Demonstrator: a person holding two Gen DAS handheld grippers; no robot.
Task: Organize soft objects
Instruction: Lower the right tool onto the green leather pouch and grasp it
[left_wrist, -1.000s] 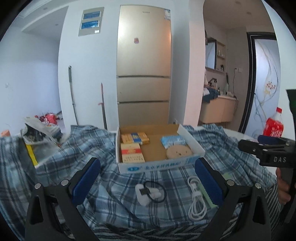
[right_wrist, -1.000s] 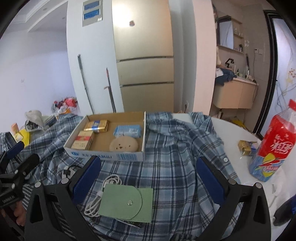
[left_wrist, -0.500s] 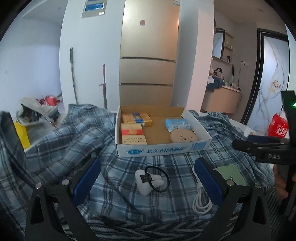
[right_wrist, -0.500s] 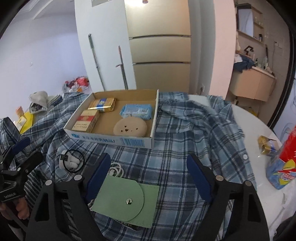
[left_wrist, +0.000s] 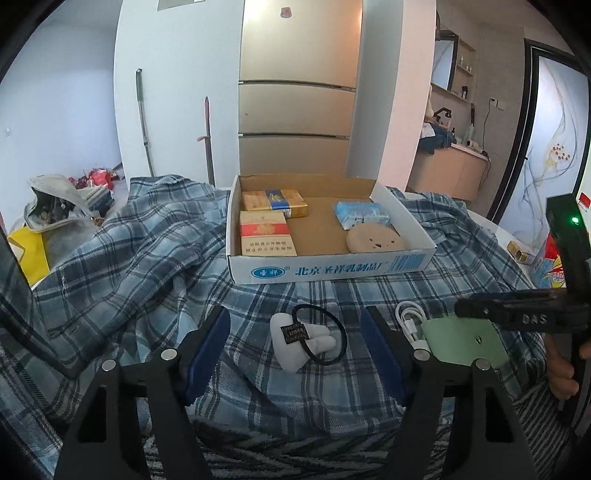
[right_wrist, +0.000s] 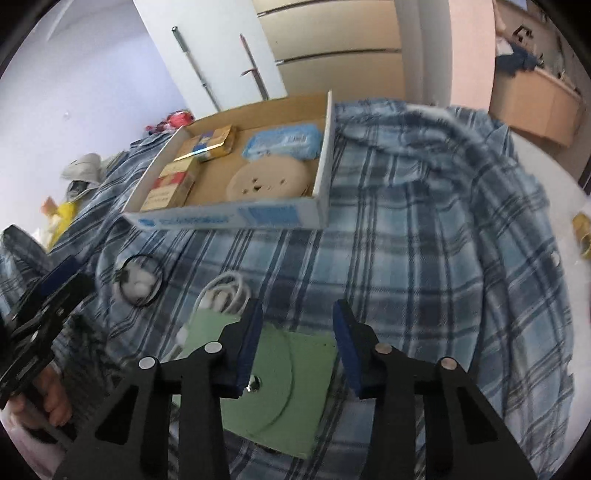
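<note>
1. The left gripper (left_wrist: 295, 354) is closing, its pads not yet touching the white plush hair tie (left_wrist: 306, 341) lying on the plaid shirt (left_wrist: 140, 280).
2. The right gripper (right_wrist: 297, 343) stands at its narrowest above the green pouch (right_wrist: 280, 384), apparently gripping nothing.
3. The plush looks light and squashy; pinch its padded body, not the thin loop.

You were in a home: a fridge (left_wrist: 297, 88) stood at twelve o'clock, a washbasin counter (left_wrist: 448, 171) at two, a plaid shirt (left_wrist: 140, 251) across the table.
</note>
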